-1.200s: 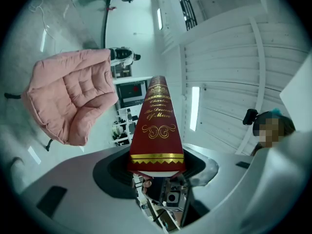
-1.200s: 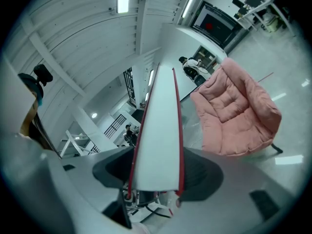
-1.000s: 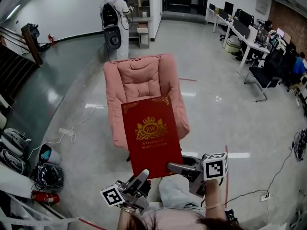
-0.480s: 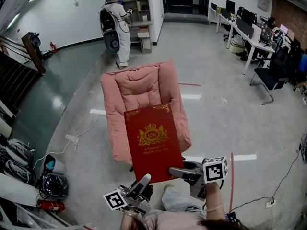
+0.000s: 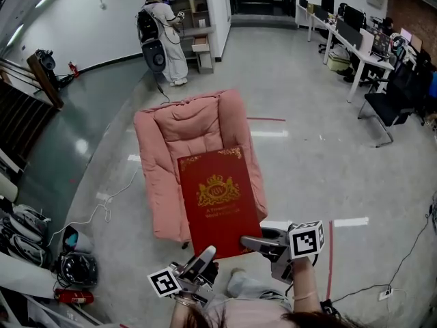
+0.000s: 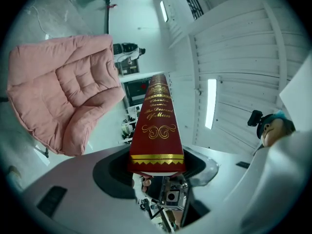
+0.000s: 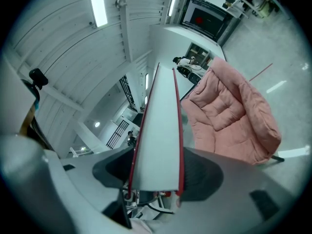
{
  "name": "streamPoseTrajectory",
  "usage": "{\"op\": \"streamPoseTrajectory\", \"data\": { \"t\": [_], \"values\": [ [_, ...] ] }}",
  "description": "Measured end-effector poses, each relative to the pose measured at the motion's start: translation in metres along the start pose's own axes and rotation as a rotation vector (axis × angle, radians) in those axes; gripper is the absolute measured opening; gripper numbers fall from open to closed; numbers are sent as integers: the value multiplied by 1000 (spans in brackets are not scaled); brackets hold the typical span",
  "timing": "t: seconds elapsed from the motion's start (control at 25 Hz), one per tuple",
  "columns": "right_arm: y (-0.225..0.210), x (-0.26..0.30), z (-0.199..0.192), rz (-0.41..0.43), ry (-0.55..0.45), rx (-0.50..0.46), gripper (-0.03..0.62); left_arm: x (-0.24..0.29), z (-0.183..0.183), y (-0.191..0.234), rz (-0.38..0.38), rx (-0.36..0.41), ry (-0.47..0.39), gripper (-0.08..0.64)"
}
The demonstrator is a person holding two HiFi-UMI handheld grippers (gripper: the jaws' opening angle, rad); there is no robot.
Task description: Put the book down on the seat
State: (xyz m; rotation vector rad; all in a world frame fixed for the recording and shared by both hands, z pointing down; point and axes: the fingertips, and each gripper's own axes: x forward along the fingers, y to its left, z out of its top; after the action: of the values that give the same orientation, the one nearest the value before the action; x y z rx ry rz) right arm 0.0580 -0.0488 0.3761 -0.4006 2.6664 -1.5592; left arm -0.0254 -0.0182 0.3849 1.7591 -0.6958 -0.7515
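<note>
Glossy grey floor [image 5: 300, 149] carrying a pink padded armchair [image 5: 184, 125] at centre. A red tape line [image 5: 330, 251] is stuck to the floor at lower right; white office desks [image 5: 348, 43] stand at far right.

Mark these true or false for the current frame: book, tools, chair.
1. The left tool and right tool both grip the red book. True.
2. The book lies on the seat of the pink armchair. False: it is held in the air, short of the chair.
3. The left tool clamps the spine edge. True.
4. The right tool is empty. False: it clamps the page edge.
5. A person stands beyond the armchair by a shelf. True.
</note>
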Motion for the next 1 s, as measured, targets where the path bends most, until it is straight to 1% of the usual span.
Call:
{"op": "streamPoseTrajectory", "data": {
  "t": [0.24, 0.36, 0.52, 0.68, 0.84, 1.0],
  "values": [
    [-23, -7, 19, 22, 5, 27, 296, 25, 0, 13, 35, 1, -11, 241],
    [-29, -5, 22, 39, 22, 28, 296, 29, 2, 17, 46, 12, -21, 241],
    [-38, 5, 27, 47, 24, 41, 296, 30, 12, 26, 63, 8, -33, 241],
    [-48, 15, 31, 35, 26, 53, 296, 33, 22, 35, 66, 4, -21, 241],
    [-59, 22, 37, 19, 18, 58, 296, 39, 31, 48, 63, -19, -13, 241],
    [-68, 34, 52, 0, 16, 52, 296, 49, 48, 57, 55, -32, 0, 241]
  ]
}}
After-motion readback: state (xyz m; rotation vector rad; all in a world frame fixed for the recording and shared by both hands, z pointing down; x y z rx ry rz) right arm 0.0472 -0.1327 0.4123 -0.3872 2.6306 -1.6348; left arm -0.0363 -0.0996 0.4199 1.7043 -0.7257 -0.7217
